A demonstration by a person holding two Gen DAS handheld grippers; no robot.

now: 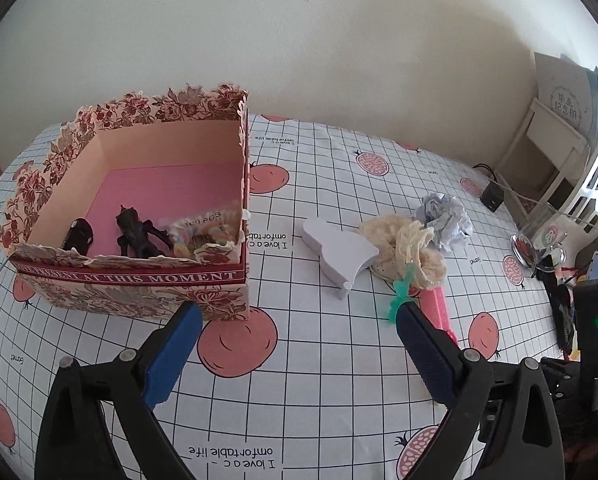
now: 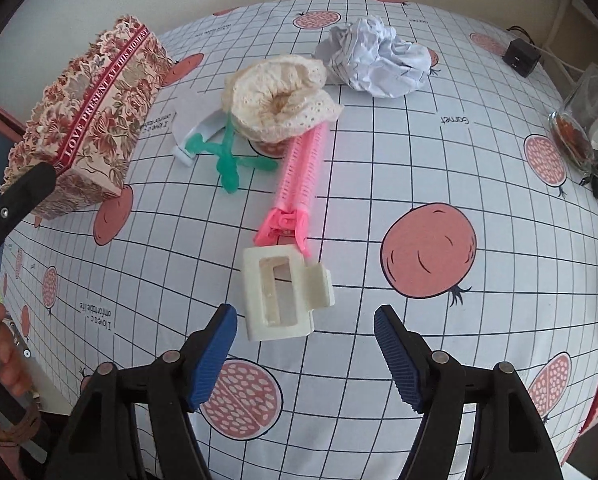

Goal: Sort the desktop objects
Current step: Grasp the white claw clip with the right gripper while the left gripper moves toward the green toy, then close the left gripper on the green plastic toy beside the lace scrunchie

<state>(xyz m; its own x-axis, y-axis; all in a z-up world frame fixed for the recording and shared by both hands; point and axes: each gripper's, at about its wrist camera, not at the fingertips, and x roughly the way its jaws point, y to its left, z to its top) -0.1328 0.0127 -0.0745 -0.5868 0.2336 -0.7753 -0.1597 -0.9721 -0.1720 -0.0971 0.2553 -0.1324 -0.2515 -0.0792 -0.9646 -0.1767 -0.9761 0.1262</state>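
The right claw (image 2: pixel 305 330) hangs over the counter (image 2: pixel 379 184), jaws apart and empty, with the cream clip (image 2: pixel 283 296) lying flat just ahead of its left finger. The clip's long axis runs away from the claw toward the pink clip (image 2: pixel 299 184), whose handle end touches it. The left claw (image 1: pixel 299 320) is also apart and empty, near the floral box (image 1: pixel 139 280).

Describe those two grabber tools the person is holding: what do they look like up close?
Both look alike. The left gripper and the right gripper each have two black plastic arms joined by round silver rivets, ending in bright blue fingers with fine ribbed pads. The right wrist view also shows the other tool's black arm tip, and a brown band near the hand.
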